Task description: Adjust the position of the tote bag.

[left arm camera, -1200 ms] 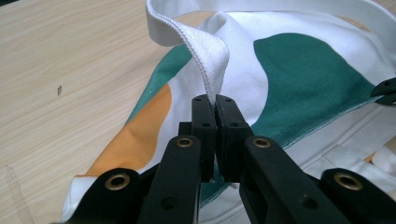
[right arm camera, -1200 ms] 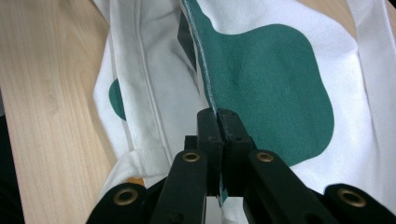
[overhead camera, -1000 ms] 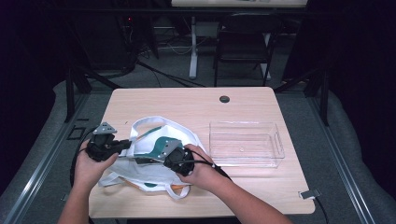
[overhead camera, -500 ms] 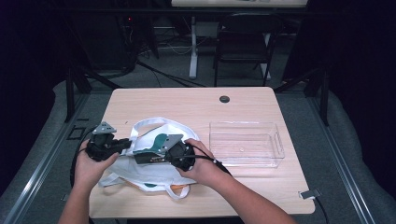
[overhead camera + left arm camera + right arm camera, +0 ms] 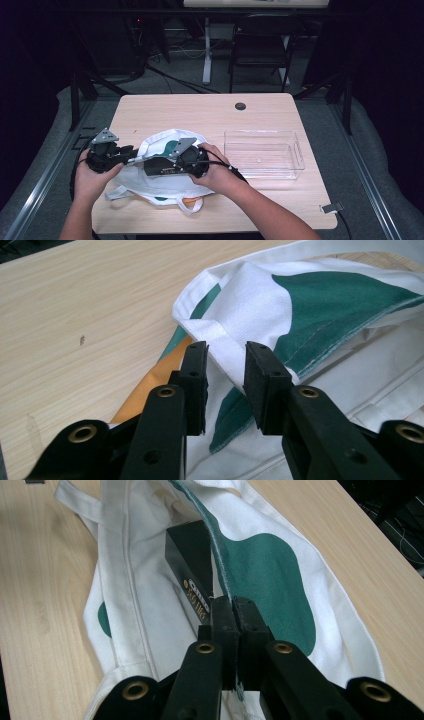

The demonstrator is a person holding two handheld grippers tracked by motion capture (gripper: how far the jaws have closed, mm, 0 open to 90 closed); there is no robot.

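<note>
A white tote bag (image 5: 150,182) with green patches lies on the left half of the wooden table (image 5: 200,112). My left gripper (image 5: 226,352) sits at the bag's left edge (image 5: 131,151). Its jaws have just been opening, and a white hem strip (image 5: 222,347) lies loose in the gap between them. My right gripper (image 5: 233,602) is shut on the bag's green-and-white rim (image 5: 220,555). A black box with gold lettering (image 5: 192,570) lies inside the bag, just ahead of the right gripper's jaws. A hand holds each gripper over the bag in the high view.
A clear plastic bin (image 5: 262,152) stands on the table to the right of the bag. There is a round cable hole (image 5: 240,106) near the far edge. A chair (image 5: 260,50) and dark equipment stand beyond the table.
The right hand has shifted a little farther from the person, over the bag. The left hand has stayed at the bag's left edge.
</note>
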